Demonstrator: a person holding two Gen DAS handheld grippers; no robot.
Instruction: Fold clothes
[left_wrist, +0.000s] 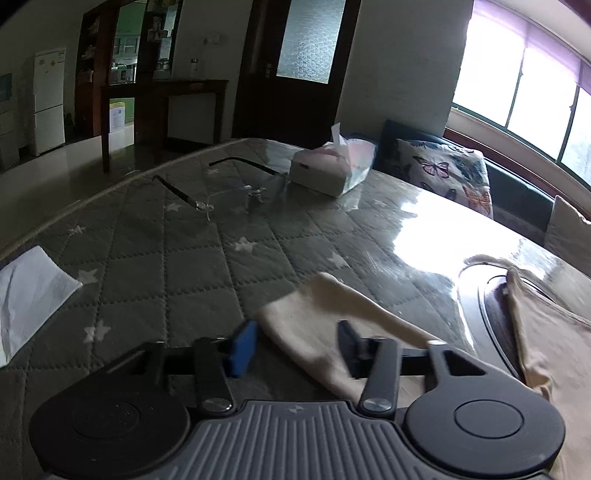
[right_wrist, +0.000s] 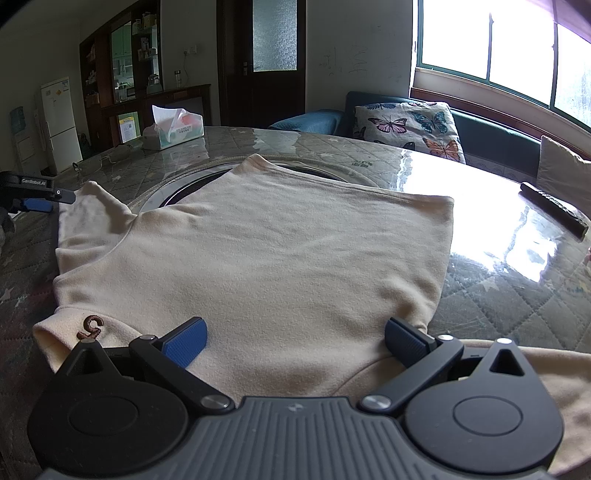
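Your jaws stand apart on both grippers, grasping nothing. The cream shirt (right_wrist: 258, 240) lies flat on the surface (right_wrist: 498, 258), running from near to far ahead of your right gripper (right_wrist: 295, 341), which hovers low over the near edge. Your left gripper (left_wrist: 297, 341) points at the left sleeve (left_wrist: 332, 317), nearer that side.

The cream shirt (right_wrist: 258, 251) is soft, matt fleece-like cloth. The tabletop (left_wrist: 369, 221) is glossy glass over grey quilted fabric, strongly reflecting the window. Each claw (right_wrist: 293, 341) has matt black plastic arms and ribbed blue pads (right_wrist: 186, 341).
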